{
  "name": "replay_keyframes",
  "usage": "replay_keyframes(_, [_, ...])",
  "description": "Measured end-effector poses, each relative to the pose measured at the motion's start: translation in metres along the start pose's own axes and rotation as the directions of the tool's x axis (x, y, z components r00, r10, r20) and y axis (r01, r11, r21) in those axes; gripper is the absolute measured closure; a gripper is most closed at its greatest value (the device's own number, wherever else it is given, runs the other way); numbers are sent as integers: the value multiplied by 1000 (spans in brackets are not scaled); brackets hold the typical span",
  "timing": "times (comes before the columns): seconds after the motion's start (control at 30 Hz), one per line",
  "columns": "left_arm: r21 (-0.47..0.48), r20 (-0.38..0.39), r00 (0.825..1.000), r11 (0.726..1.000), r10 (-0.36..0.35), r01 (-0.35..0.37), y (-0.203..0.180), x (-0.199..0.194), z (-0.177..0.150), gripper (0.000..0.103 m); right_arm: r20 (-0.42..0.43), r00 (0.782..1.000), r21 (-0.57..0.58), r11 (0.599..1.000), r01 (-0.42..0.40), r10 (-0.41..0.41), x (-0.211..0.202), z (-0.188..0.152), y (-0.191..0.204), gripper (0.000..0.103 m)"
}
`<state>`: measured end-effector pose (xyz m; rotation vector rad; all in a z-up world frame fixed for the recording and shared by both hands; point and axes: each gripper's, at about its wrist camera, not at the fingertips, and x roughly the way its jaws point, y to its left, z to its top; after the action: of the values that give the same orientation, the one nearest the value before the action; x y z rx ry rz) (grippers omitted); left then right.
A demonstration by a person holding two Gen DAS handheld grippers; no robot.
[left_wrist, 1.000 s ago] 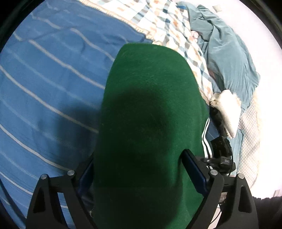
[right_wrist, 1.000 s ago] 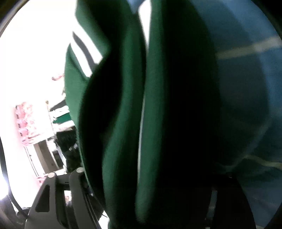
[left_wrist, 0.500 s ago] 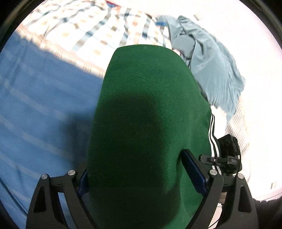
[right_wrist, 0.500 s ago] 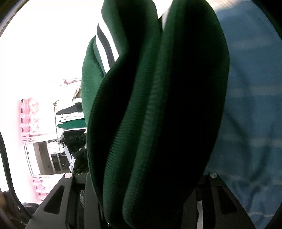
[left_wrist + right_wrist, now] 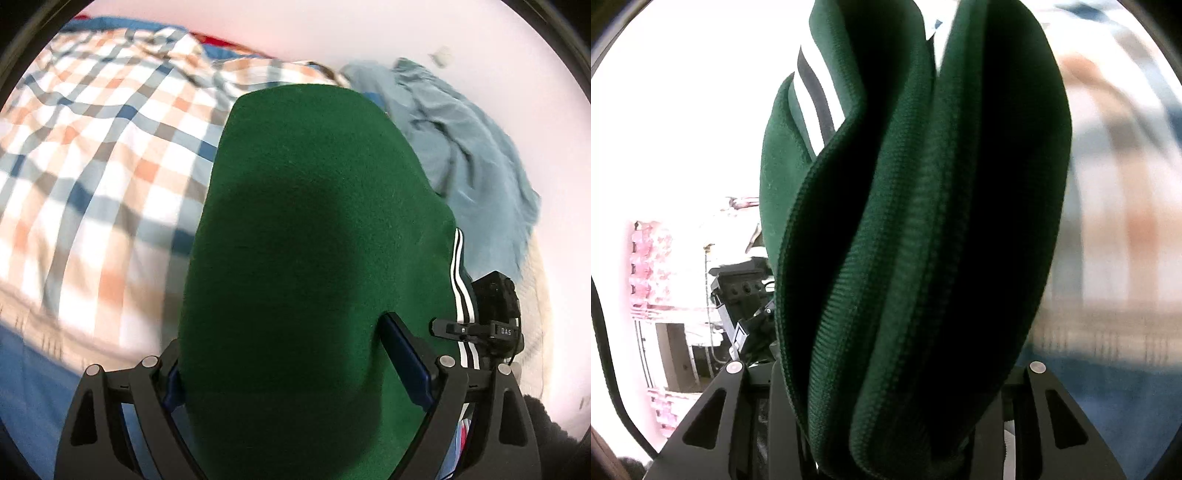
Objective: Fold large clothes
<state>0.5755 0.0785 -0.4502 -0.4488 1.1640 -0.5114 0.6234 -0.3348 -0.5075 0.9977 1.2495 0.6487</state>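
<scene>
Carry step; the folded green garment (image 5: 314,258) is held clear of the bed (image 5: 33,391), the left tool (image 5: 295,373) clamped wide across it, the right tool (image 5: 886,384) gripping its bunched edge; next, judged: set it down flat.

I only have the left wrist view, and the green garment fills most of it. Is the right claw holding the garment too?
Observer: Yes. The right claw is clamped on a thick bundle of the green garment, several folded layers bunched between its fingers.
Operator: Can you see any ribbing from there? My side looks like plain felt.
Observer: A ribbed knit band runs along the folded edges, facing the right camera.
Operator: What is beyond the bundle on that side?
Observer: To the left, a bright room with a pink patterned thing, too washed out to name; to the right, the checked bedding, blurred.
</scene>
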Motion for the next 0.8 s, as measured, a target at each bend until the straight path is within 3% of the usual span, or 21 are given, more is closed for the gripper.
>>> replay_keyframes(0.1, [-33, -35, 999, 999, 33, -34, 31, 48, 21, 13, -20, 1000, 5, 1000, 22, -22, 29, 51, -14, 60])
replay_keyframes(0.17, [-9, -50, 993, 994, 104, -104, 39, 74, 27, 13, -33, 998, 16, 998, 52, -52, 48, 73, -27, 60])
replay_keyframes(0.3, [54, -22, 985, 984, 173, -172, 40, 89, 16, 6, -69, 994, 57, 994, 92, -88, 67, 98, -58, 57])
replay_keyframes(0.37, [89, 3, 979, 975, 205, -204, 40, 97, 4, 0, -80, 990, 37, 992, 119, -115, 68, 89, -54, 48])
replay_keyframes(0.43, [82, 7, 978, 975, 207, -206, 44, 104, 8, 0, -67, 977, 19, 979, 204, -203, 67, 90, -41, 27])
replay_keyframes(0.5, [88, 11, 972, 968, 235, -235, 37, 102, 13, 0, -31, 953, -22, 953, 302, -303, 60, 79, -28, 24])
replay_keyframes(0.57, [83, 14, 952, 948, 306, -306, 26, 94, 16, 1, 26, 898, -54, 896, 440, -440, 55, 66, -6, 10])
replay_keyframes(0.67, [98, 48, 919, 914, 392, -394, 7, 73, 15, 2, 151, 737, -115, 729, 675, -659, 46, 49, 31, 9])
replay_keyframes(0.73, [110, 89, 892, 885, 444, -452, -9, 55, 4, 2, 223, 611, -127, 599, 790, -759, 48, 26, 61, 9])
replay_keyframes(0.8, [120, 137, 843, 836, 520, -536, -32, 32, -16, 1, 270, 507, -129, 491, 861, -818, 43, 8, 68, 9])
